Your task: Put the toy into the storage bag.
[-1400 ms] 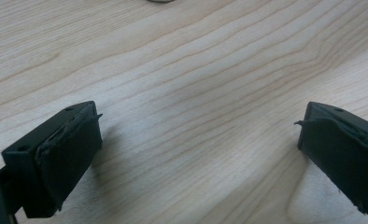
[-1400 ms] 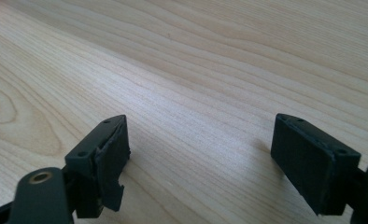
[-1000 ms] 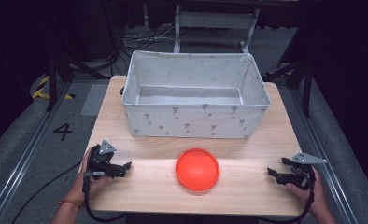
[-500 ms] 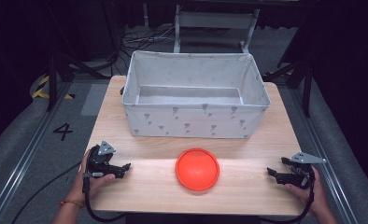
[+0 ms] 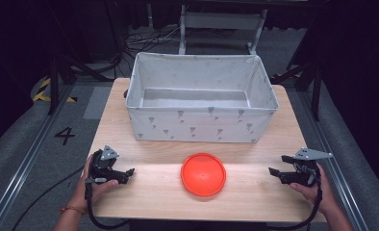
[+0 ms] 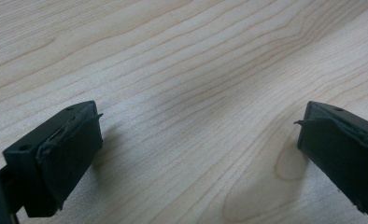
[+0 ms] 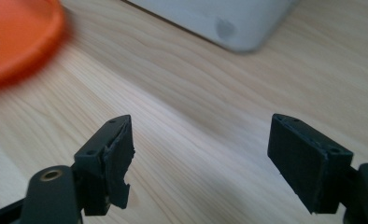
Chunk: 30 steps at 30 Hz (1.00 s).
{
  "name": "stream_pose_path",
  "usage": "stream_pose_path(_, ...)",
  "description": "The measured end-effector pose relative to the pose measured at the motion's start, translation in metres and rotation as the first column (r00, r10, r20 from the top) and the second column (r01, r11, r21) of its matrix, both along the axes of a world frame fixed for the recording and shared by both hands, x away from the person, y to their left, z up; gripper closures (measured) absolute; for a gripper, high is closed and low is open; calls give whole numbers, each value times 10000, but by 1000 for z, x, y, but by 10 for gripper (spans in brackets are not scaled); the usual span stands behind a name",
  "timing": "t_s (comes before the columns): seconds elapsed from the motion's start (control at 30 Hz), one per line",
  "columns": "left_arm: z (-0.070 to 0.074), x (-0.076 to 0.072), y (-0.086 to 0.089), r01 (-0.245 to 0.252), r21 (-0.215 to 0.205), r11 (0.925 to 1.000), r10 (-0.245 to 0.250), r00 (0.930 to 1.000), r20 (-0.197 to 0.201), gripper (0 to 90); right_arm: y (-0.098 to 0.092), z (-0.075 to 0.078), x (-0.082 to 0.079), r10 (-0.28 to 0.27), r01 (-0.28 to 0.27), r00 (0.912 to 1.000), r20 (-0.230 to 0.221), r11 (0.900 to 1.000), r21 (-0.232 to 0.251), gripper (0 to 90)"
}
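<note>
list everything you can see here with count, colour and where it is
disc: 1, orange, round, flat on the near middle of the table, between the two tongs
fabric bin: 1, light grey with small grey marks, open top, nothing seen inside, on the far half of the table
table: 1, light wood
chair: 1, grey, behind the table
floor marking: 1, black figure 4, left of the table
cables: several, black, on the floor at the back
left tongs: 1, black, jaws open, near left of the table
right tongs: 1, black, jaws open, near right, pointing toward the disc
hands: 2, one on each tongs
</note>
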<state>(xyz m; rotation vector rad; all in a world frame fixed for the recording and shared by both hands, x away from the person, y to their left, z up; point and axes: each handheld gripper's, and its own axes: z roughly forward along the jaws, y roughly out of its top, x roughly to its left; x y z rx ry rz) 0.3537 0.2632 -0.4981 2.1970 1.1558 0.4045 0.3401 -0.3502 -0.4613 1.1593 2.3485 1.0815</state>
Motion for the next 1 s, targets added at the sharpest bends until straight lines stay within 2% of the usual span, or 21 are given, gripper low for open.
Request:
stream_pose_path(0.03, 0, 0, 0, -2, 2, 10000, 2, 10000, 2, 3, 8, 4, 2, 226, -225, 9997, -49, 9996, 145, 231)
stream_pose_path(0.13, 0, 0, 0, -9, 3, 10000, 9, 10000, 9, 3, 34, 13, 6, 1067, -1067, 9942, -107, 9943, 46, 232)
stream_pose_path(0.23, 0, 0, 0, 22, -18, 10000, -22, 10000, -17, 3, 64, 17, 12, 1946, -1947, 9808, -135, 9809, -26, 254)
stream_pose_path(0.33, 0, 0, 0, 3, -2, 10000, -3, 10000, -3, 3, 101, 20, 21, 2739, -2741, 9617, -92, 9615, -184, 259)
stream_pose_path(0.37, 0, 0, 0, 3, -2, 10000, -3, 10000, -3, 3, 101, 20, 21, 2739, -2741, 9617, -92, 9615, -184, 259)
stream_pose_path(0.47, 0, 0, 0, -7, -1, 10000, 7, 10000, 8, 3, 129, 19, 30, 3253, -3255, 9455, -165, 9454, -172, 255)
stream_pose_path(0.57, 0, 0, 0, 4, -6, 10000, -4, 10000, -1, 3, 151, 10, 39, 3527, -3536, 9347, -433, 9352, -157, 267)
stream_pose_path(0.63, 0, 0, 0, -2, -4, 10000, 2, 10000, 2, 3, 156, 7, 42, 3549, -3561, 9335, -513, 9343, -163, 265)
stream_pose_path(0.67, 0, 0, 0, 20, -20, 10000, -20, 10000, -13, 3, 165, 0, 47, 3521, -3540, 9334, -690, 9351, -183, 247)
stream_pose_path(0.73, 0, 0, 0, -2, 6, 10000, 2, 10000, 4, 3, 168, -3, 49, 3522, -3541, 9323, -823, 9352, -83, 248)
stream_pose_path(0.77, 0, 0, 0, 15, -22, 10000, -15, 10000, -10, 3, 170, -6, 51, 3580, -3598, 9290, -933, 9330, -22, 242)
stream_pose_path(0.83, 0, 0, 0, 33, -22, 10000, -33, 10000, -19, 3, 174, -11, 53, 3417, -3456, 9348, -968, 9380, -262, 221)
stream_pose_path(0.87, 0, 0, 0, 56, -17, 10000, -56, 10000, -18, 2, 176, -15, 55, 3462, -3490, 9312, -1138, 9371, -54, 219)
stream_pose_path(0.93, 0, 1, 0, 68, -20, 10000, -68, 10000, -21, 2, 176, -17, 56, 3455, -3484, 9318, -1111, 9373, -70, 224)
stream_pose_path(1.0, 0, 1, 1, 98, -20, 10000, -98, 9999, -29, 2, 179, -22, 57, 3601, -3647, 9246, -1240, 9310, -161, 239)
